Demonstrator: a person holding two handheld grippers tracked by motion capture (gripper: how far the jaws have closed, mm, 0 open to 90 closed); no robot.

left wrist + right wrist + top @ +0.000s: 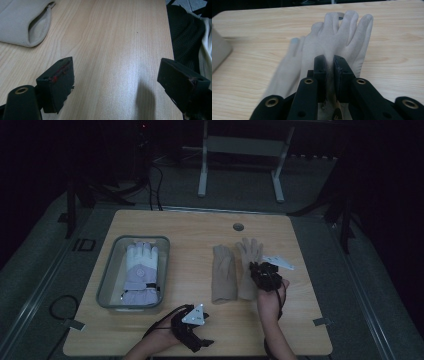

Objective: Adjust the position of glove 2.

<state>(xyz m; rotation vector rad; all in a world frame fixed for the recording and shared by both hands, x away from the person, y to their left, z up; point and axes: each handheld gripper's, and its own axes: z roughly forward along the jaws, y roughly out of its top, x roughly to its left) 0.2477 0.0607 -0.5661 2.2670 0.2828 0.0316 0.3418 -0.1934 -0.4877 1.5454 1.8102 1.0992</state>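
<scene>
Pinched nearly together, the jaws of the right gripper (329,63) clamp a fold of the tan glove (332,42), whose fingers fan out beyond the jaw tips, soft and suede-like. A second tan glove (223,272) lies just beside it, flat. Jaws of the left gripper (116,80) stand wide apart over bare wood, a glove cuff (25,22) ahead of them. Farther off, a clear bin (107,285) holds a white and lilac ski glove (141,272). The wooden tabletop (200,230) sits in a dim room.
</scene>
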